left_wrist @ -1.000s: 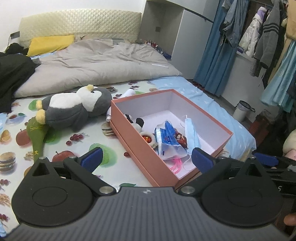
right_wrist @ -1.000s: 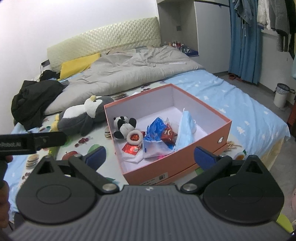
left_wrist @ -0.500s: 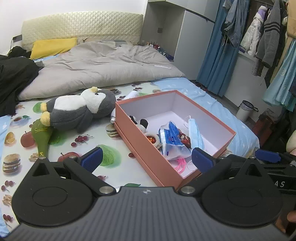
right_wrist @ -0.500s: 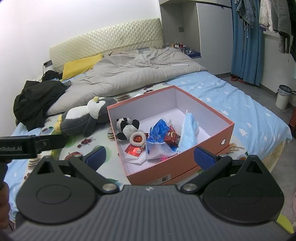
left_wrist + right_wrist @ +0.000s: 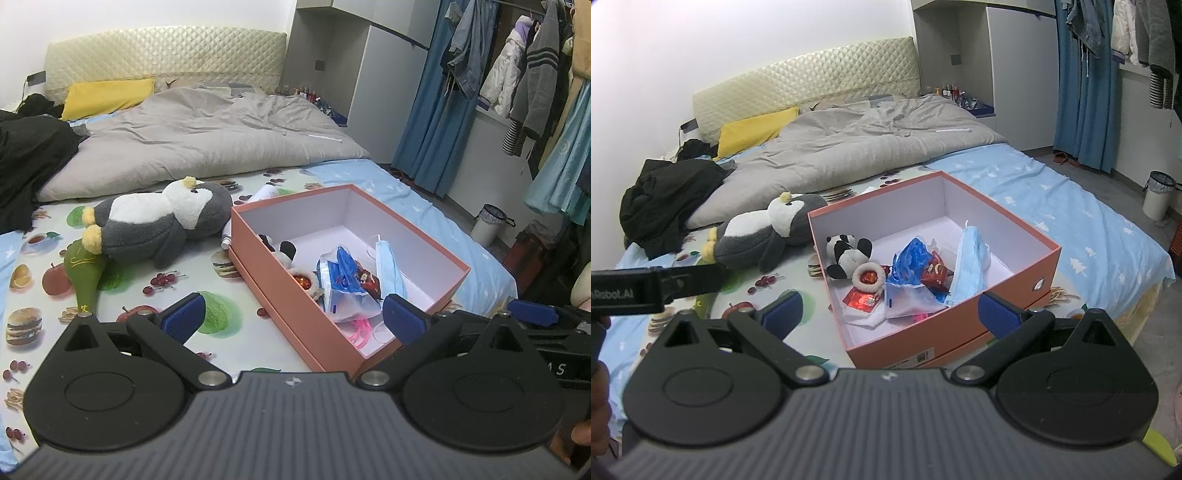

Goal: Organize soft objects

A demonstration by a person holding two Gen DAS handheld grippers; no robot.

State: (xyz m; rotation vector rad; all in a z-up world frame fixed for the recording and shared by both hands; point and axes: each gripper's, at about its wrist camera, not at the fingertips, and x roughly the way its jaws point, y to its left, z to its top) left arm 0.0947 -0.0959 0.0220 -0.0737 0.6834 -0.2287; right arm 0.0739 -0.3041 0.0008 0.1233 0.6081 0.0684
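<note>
Plush penguin [image 5: 159, 218] beside rigid rectangular box [image 5: 295, 295]

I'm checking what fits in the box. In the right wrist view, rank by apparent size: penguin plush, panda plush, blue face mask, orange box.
1. orange box
2. penguin plush
3. blue face mask and panda plush: they look alike in size, so I will not rank them.

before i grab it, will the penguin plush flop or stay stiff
The penguin plush looks stuffed and fleecy, so it will likely squash and sag. It is bulky, probably light for its size. Lying on its side on the bed, it should not roll.
</note>
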